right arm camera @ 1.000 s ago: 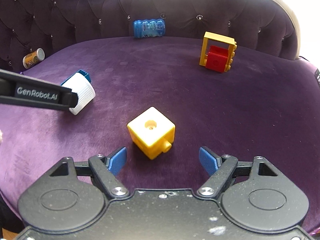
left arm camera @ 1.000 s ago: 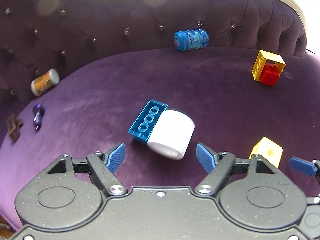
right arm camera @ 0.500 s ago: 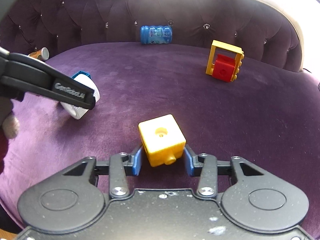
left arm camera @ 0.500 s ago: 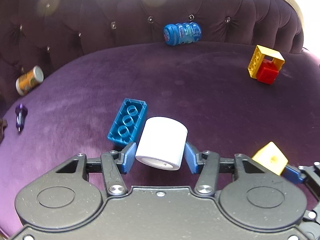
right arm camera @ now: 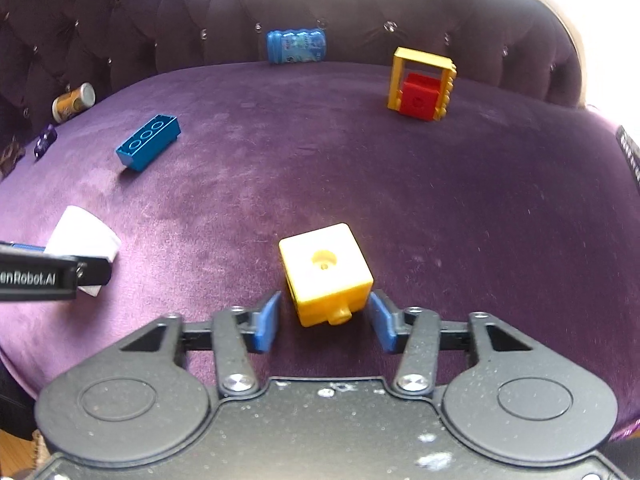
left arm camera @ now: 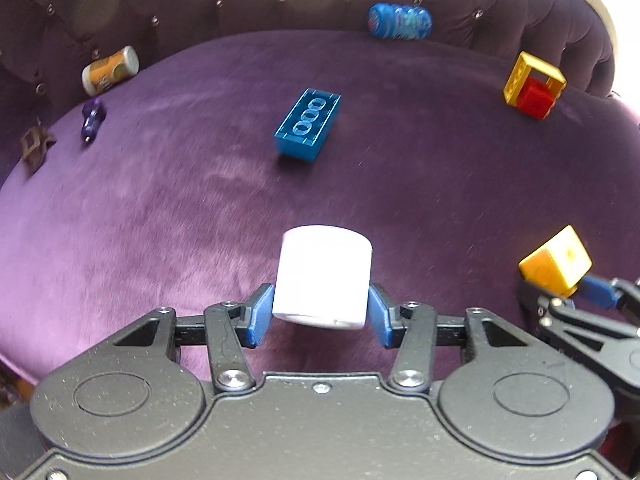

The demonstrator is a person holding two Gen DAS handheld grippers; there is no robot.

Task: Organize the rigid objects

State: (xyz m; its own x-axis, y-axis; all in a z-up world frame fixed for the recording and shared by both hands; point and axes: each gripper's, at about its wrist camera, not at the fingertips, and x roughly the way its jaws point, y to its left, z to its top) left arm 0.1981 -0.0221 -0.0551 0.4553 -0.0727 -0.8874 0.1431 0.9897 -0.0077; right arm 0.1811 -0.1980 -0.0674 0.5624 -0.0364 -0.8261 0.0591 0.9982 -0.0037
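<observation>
We hold the white cylinder (left arm camera: pixel 323 278) clamped between the blue pads of our left tool (left arm camera: pixel 320 316), raised above the purple sofa seat (left arm camera: pixel 160 208); our right tool (right arm camera: pixel 325 322) grips the yellow cube (right arm camera: pixel 326 272) in the same way, near the seat's front; further back the blue brick (left arm camera: pixel 308 122) lies alone on the seat, studs down; a yellow frame (right arm camera: pixel 422 80) with a red block (right arm camera: pixel 418 100) inside stands at the right; a blue bottle (right arm camera: pixel 296 46) and a small can (left arm camera: pixel 110 70) lie against the tufted backrest (left arm camera: pixel 200 8).

Two close wrist views, shared sofa seat (left arm camera: pixel 400 184)
</observation>
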